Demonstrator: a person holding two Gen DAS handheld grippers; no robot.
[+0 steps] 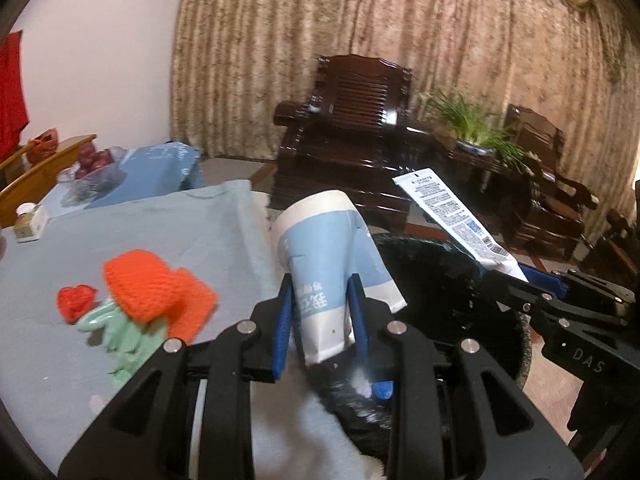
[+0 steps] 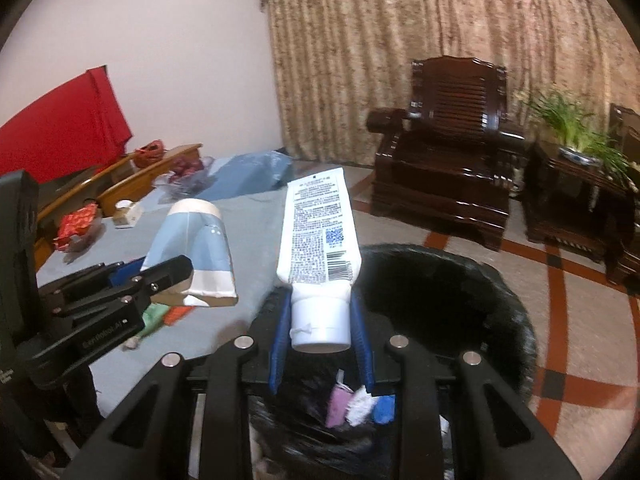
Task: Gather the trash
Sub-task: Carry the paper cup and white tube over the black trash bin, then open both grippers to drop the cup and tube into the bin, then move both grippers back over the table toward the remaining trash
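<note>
The left gripper (image 1: 322, 320) is tilted downward, and a crushed paper cup (image 1: 332, 256) is clamped between its blue pads, rim pointing up and away. The cup is held at the near rim of the black bin (image 1: 448, 272), beside the table edge (image 1: 224, 224). The right gripper (image 2: 322, 332) is pitched downward likewise, and a white tube (image 2: 316, 232) is gripped by its cap, crimped end raised. The tube is held directly above the bin's opening. Scraps of rubbish (image 2: 360, 402) are seen inside the bin. An orange knitted piece (image 1: 156, 288) is left on the table, well apart from the bin.
</note>
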